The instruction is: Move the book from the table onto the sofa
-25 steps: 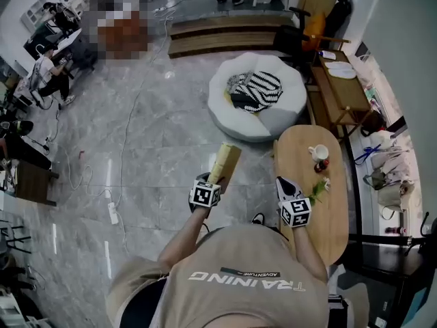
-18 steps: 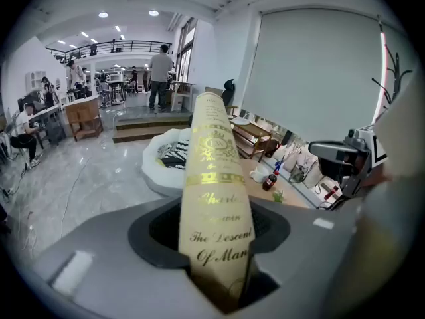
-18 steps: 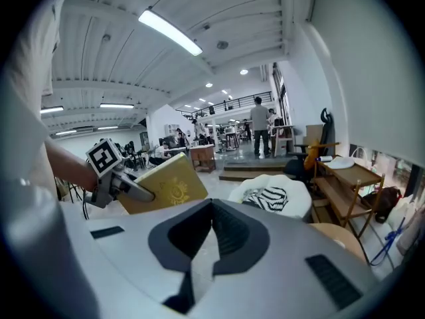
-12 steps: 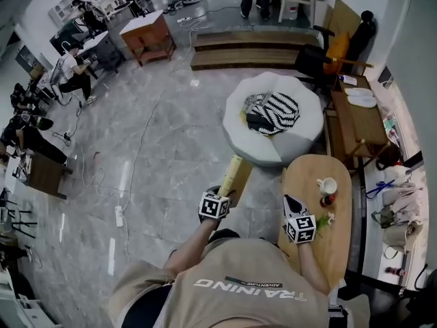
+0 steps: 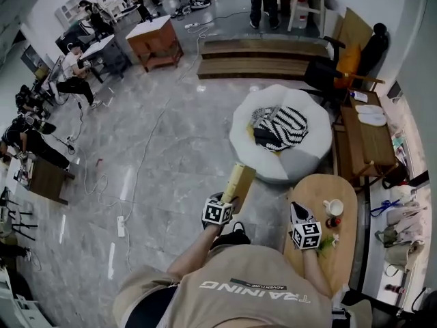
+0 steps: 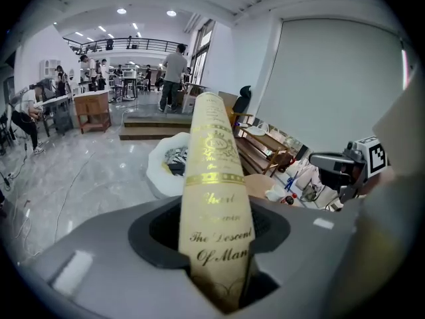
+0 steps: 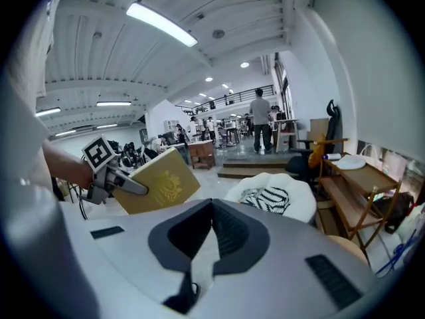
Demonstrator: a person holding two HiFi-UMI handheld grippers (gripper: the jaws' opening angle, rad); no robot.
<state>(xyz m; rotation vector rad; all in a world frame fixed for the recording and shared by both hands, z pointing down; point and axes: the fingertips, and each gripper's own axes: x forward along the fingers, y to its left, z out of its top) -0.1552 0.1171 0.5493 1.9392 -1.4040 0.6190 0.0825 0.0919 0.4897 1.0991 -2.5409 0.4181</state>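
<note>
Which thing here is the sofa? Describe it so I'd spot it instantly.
Start at the oval wooden table at the head view's lower right. Just beyond its far end sits the sofa, a round white pouf. Nothing else nearby holds a black-and-white striped cushion.

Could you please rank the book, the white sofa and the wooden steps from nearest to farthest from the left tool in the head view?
1. book, held in the left tool.
2. white sofa, ahead and right.
3. wooden steps, at the far back.
</note>
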